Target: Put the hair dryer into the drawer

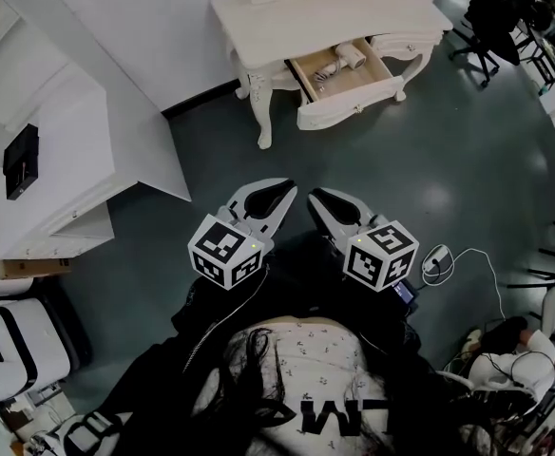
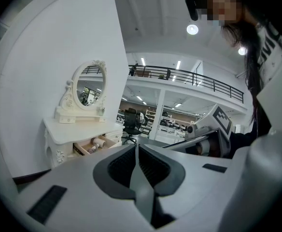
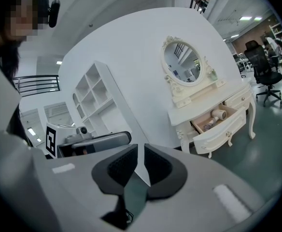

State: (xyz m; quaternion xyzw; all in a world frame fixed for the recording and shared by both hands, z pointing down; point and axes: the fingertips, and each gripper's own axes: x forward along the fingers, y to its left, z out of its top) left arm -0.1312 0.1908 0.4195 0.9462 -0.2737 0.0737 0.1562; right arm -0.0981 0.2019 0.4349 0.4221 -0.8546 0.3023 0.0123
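The hair dryer [image 1: 341, 58] lies in the open drawer [image 1: 349, 112] of the white dressing table [image 1: 306, 12]. Left gripper [image 1: 284, 190] and right gripper [image 1: 315, 198] are both pinched together with nothing in them, well back from it.

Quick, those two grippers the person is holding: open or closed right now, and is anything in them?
Left gripper: closed, holding nothing.
Right gripper: closed, holding nothing.

Oval mirror [image 3: 183, 62], office chair [image 3: 266, 76], white shelving [image 3: 102, 103]
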